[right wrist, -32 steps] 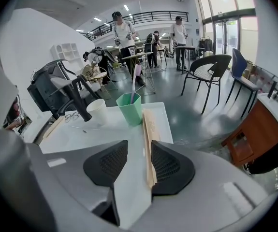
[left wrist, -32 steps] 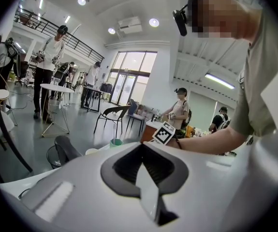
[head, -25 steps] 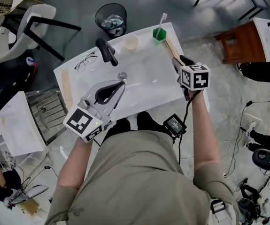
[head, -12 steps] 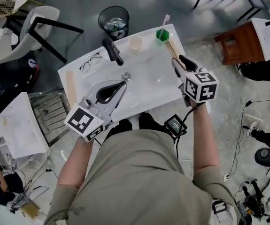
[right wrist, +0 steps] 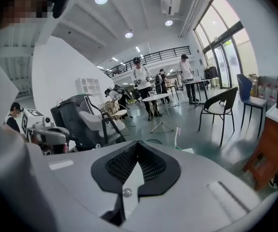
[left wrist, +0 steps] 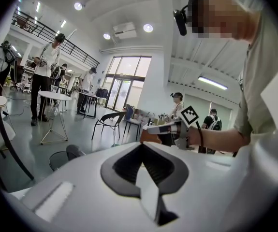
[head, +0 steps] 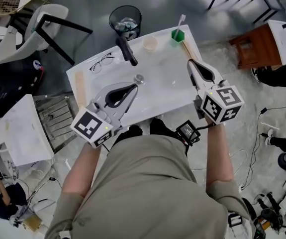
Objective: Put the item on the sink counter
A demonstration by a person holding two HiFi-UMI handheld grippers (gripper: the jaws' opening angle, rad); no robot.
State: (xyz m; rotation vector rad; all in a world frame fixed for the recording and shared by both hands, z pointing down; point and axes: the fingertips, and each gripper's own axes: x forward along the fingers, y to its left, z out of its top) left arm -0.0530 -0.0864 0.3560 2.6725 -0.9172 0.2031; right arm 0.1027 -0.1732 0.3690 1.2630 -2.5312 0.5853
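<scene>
The white sink counter [head: 168,92] lies below me with its basin in the middle. My right gripper [head: 190,62] hangs over the counter's right edge, jaws shut and nothing between them; in its own view the tips [right wrist: 138,144] meet. Just beyond those tips a pale wooden strip [head: 188,49] lies flat on the counter. My left gripper [head: 133,87] is over the basin's near left side, shut and empty, its tips [left wrist: 140,146] pressed together.
On the counter's far side are glasses [head: 102,62], a black faucet [head: 126,50], a small cup [head: 149,44] and a green holder with a toothbrush [head: 177,34]. Another wooden strip [head: 80,86] lies at the left edge. A bin [head: 125,20] stands behind, a wooden stool [head: 256,44] to the right.
The right gripper's jaws stood apart in the earlier frames and are closed now, and it has drawn back a little toward me. The left gripper has hardly moved.
</scene>
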